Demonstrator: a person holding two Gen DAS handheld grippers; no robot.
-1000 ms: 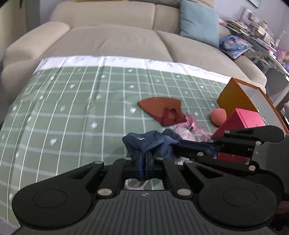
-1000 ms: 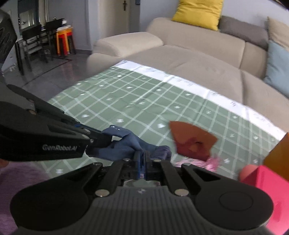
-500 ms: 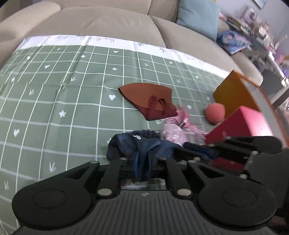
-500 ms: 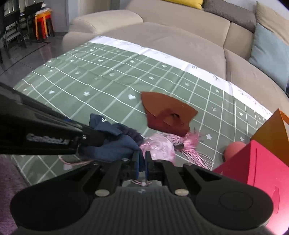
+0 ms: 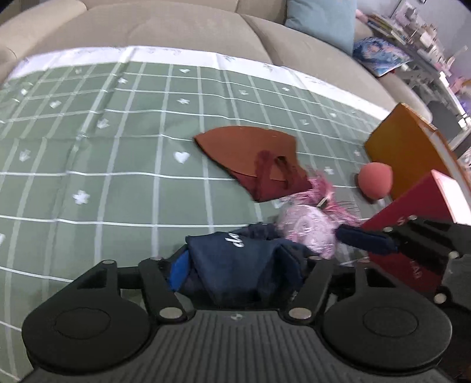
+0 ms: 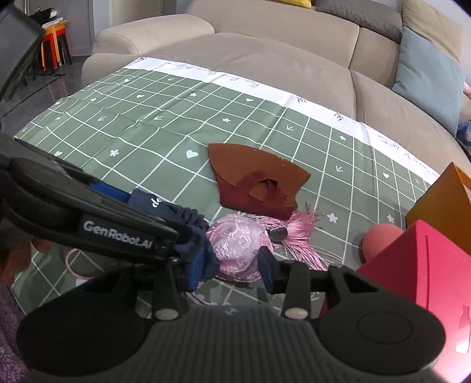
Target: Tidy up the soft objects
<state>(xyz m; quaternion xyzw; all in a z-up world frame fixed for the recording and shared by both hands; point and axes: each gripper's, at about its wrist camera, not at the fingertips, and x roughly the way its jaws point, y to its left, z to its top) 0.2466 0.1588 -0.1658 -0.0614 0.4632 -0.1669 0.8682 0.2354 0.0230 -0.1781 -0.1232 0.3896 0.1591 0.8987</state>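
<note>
carefully now: set the navy cloth (image 5: 244, 265) down flat on the green checked cloth (image 5: 117, 165), clear of the pink sachet (image 6: 235, 244), before pulling away. left gripper (image 5: 240, 265) spread wide, the navy bundle lying loose between its fingers and not pinched, by the look of it. right gripper (image 6: 232, 268) parted too, with one blue pad (image 6: 196, 266) touching the cloth's near edge and the other pad free; nothing clamped there. better to back both tools straight out along their own fingers, low and slow, so no fold snags on a pad and drags the bundle onto the sachet or its pink tassel (image 6: 297, 232).

as for lie: navy cloth bunched in a low lump at the near edge of the checked cloth, just beside and touching the sachet, well short of the red box (image 6: 421, 265) and orange box (image 5: 403, 153). long axis roughly across the left wrist view, running left to right, printed letters facing up toward the far sofa (image 5: 176, 26). rust-brown felt piece (image 5: 256, 159) lying apart, farther out; coral ball (image 5: 375, 179) close against the orange box. likely next worth deciding which box suits the cloth.
</note>
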